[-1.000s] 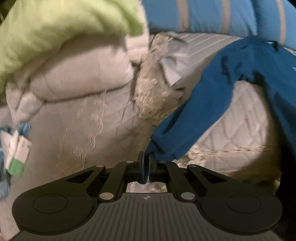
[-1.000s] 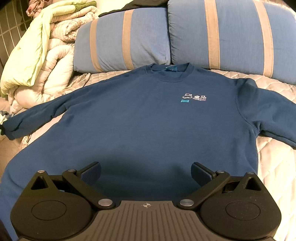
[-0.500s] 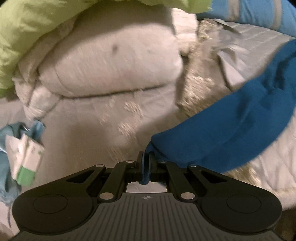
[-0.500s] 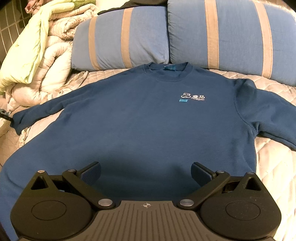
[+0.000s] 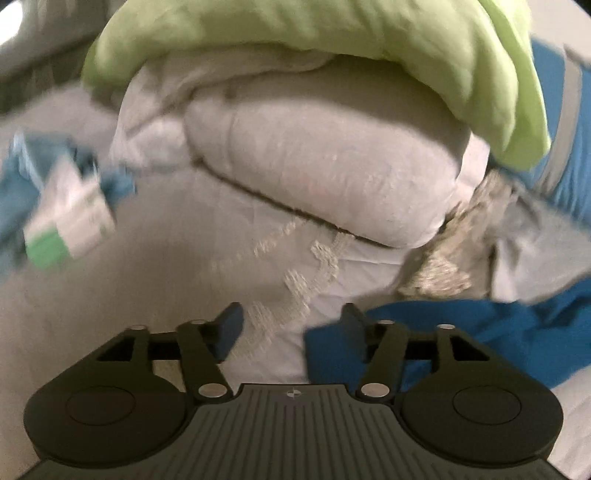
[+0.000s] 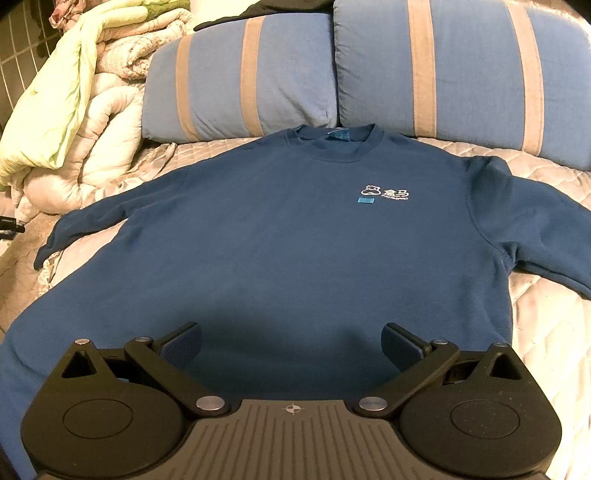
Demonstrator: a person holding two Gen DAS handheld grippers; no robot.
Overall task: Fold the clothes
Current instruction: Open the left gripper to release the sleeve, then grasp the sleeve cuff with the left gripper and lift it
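Beside the sleeve cuff (image 5: 332, 347), left gripper (image 5: 291, 325) opening, empty; right gripper (image 6: 291, 343) wide apart.

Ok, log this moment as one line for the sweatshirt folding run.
stage: spreading flat | left claw: opening, sleeve cuff beside one finger, not pinched | right claw: open over blue sweatshirt hem | sweatshirt: face up, unfolded

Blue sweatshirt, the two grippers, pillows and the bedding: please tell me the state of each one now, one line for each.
Blue sweatshirt: spread flat, front up, sleeves out.
Sleeve cuff: lying against one finger, not clamped.
Left gripper: jaws opening.
Right gripper: open, nothing clamped, over the sweatshirt.
Striped pillows: propped side by side behind the collar.
White quilt: bunched up.
Green blanket: draped over the quilt.
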